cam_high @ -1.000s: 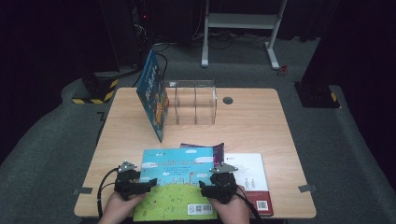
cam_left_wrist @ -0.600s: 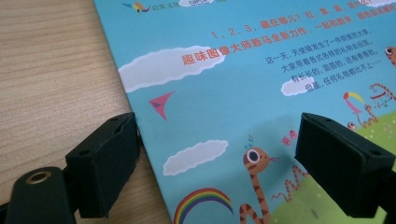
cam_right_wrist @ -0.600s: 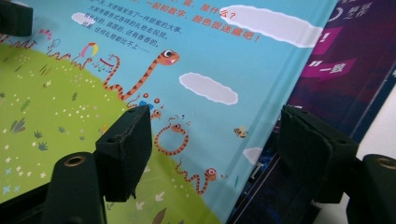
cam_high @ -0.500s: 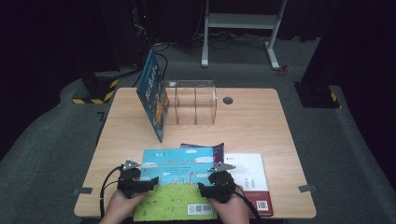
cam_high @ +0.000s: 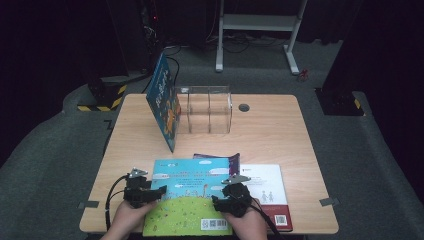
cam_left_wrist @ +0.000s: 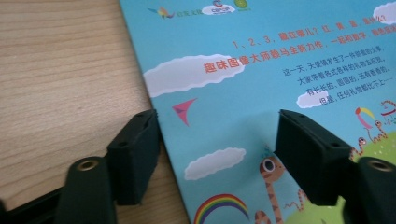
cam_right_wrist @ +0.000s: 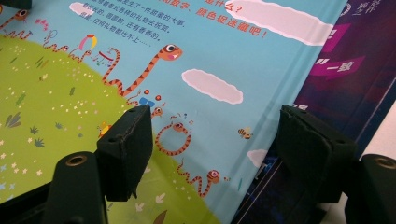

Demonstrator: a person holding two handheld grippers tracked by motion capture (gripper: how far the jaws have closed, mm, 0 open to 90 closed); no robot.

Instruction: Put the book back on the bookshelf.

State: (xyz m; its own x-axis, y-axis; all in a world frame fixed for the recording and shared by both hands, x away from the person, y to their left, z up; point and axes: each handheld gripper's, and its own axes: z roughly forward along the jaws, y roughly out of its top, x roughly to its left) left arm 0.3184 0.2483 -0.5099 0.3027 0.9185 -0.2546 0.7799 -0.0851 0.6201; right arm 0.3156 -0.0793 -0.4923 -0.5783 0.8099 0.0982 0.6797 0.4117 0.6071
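Left gripper [cam_high: 161,190]: lower left of the high view, on the left edge of the blue-and-green picture book [cam_high: 187,192]. Your jaws have just been closing, yet they're parted, one over the wooden table [cam_left_wrist: 56,70], one over the cover, nothing pinched.
Left-edge tip: slide the outer jaw under the cover edge before you squeeze further, so you catch the book and not the tabletop.
Picture book: flat at the bottom centre of the frame, on top of a purple book [cam_high: 231,161] and a white book with a red spine [cam_high: 267,185].
Right gripper [cam_high: 215,201]: lower centre-right, jaws agape astride the book's right edge, no pinch.
Right-edge tip: take the top book only; keep clear of the purple cover beneath.
Target, I reckon: the clear acrylic divider rack [cam_high: 206,107] at upper centre, a blue book [cam_high: 164,100] leaning on its left. Lift both edges evenly, level.
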